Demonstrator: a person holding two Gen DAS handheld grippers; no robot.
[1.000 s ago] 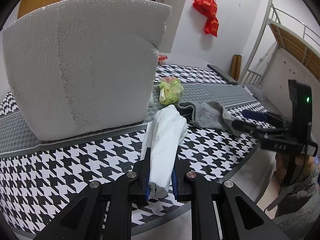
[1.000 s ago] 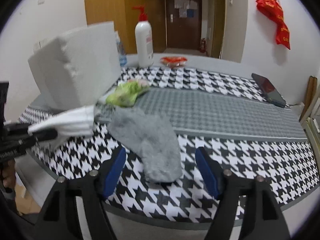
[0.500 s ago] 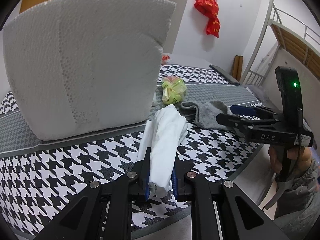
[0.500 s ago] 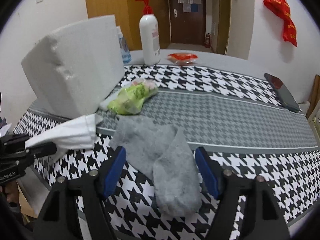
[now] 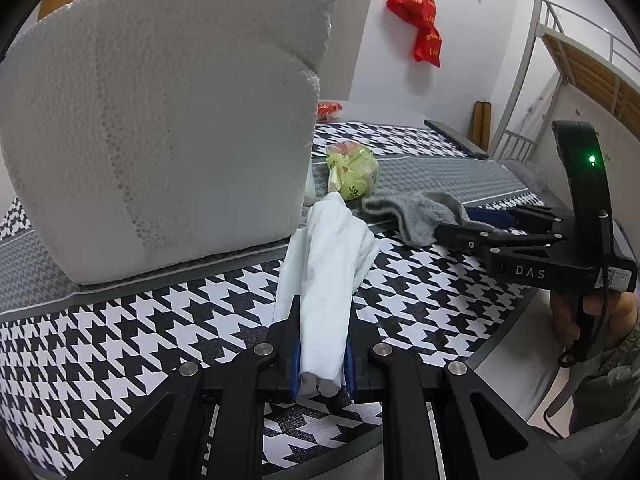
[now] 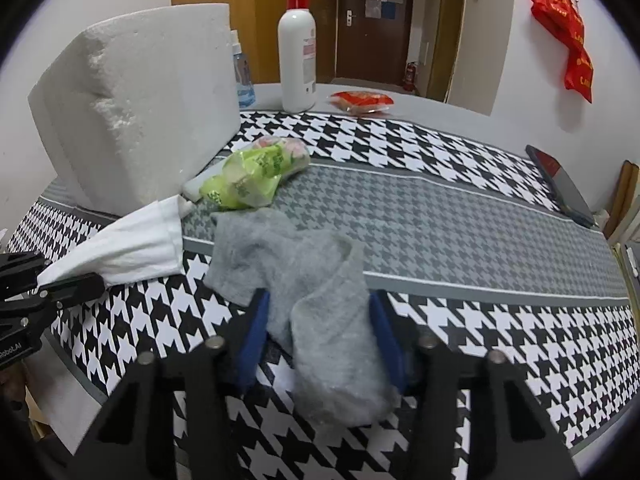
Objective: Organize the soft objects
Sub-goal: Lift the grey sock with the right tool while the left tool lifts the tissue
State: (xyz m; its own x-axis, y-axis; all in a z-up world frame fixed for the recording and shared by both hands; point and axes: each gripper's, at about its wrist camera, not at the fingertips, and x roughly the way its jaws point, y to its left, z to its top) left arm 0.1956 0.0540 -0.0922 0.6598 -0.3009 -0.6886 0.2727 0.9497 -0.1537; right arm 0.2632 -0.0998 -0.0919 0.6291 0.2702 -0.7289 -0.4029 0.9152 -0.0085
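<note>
My left gripper (image 5: 322, 344) is shut on a white cloth (image 5: 330, 264), which sticks out forward over the houndstooth table; the cloth also shows in the right wrist view (image 6: 132, 246). A grey sock (image 6: 316, 300) lies flat on the table near its front edge. My right gripper (image 6: 320, 312) is open, its blue pads on either side of the sock's near half. In the left wrist view the right gripper (image 5: 472, 226) reaches the sock (image 5: 416, 216) from the right.
A big white foam block (image 5: 160, 128) stands left of the cloth. A green plastic bag (image 6: 252, 178) lies behind the sock. A white pump bottle (image 6: 297, 60), a red packet (image 6: 362, 101) and a dark phone (image 6: 560, 186) sit farther back.
My right gripper has moved forward over the grey sock, so its fingers now straddle it. My left gripper still holds the white cloth, nearly still.
</note>
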